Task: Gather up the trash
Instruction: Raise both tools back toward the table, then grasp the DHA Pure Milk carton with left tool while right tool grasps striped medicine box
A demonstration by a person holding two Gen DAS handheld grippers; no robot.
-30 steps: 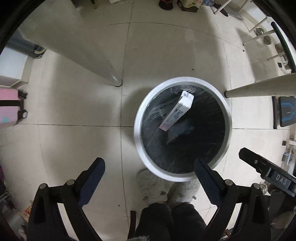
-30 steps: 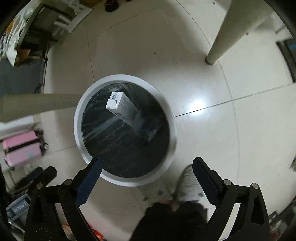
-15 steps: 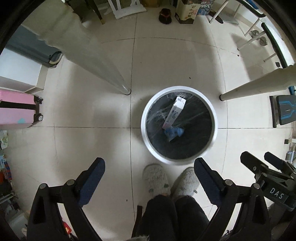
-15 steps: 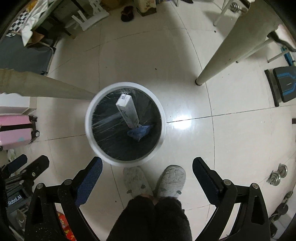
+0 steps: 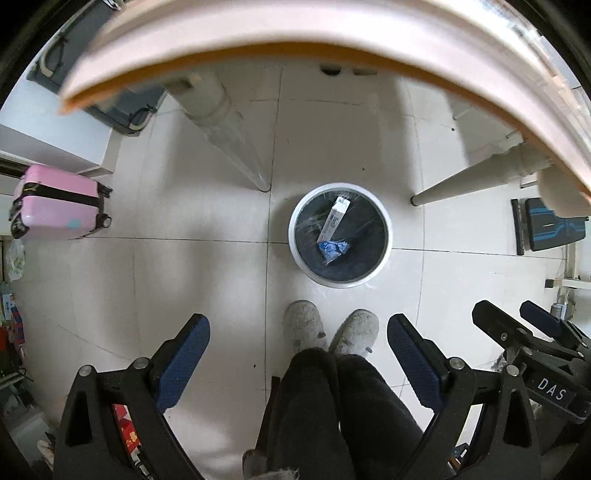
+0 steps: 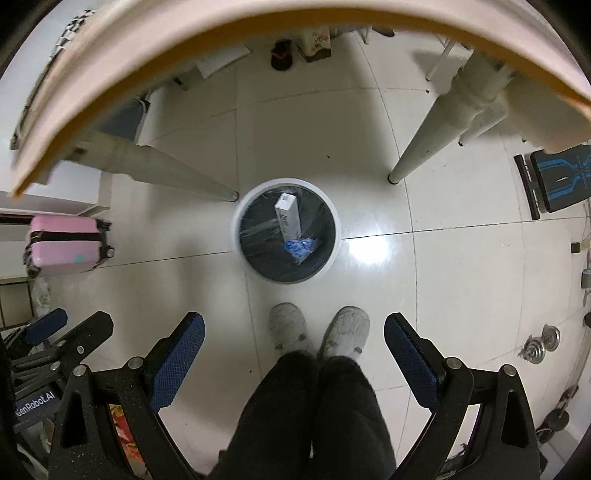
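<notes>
A white round trash bin [image 5: 300, 254] [image 6: 236, 236] with a black liner stands on the tiled floor under a table. Inside it a white carton [image 5: 334, 219] [image 6: 287, 218] leans upright and a crumpled blue wrapper [image 5: 334, 251] [image 6: 300, 249] lies beside it. High above the floor, my left gripper [image 5: 297, 363] is open with nothing between its blue pads. My right gripper [image 6: 293, 362] is open and empty too, and it also shows at the left wrist view's right edge [image 5: 517, 326]. Both hang well above and nearer the person than the bin.
The table's edge [image 5: 295, 48] [image 6: 258, 33] curves across the top of both views, with its pale legs [image 5: 236, 147] [image 6: 424, 147] either side of the bin. A person's grey slippers [image 5: 328, 328] [image 6: 317, 330] stand just before the bin. A pink suitcase [image 5: 59, 201] lies left.
Both grippers have risen far above the bin, which now looks much smaller. The table edge has come into view at the top. Both stay open and empty.
</notes>
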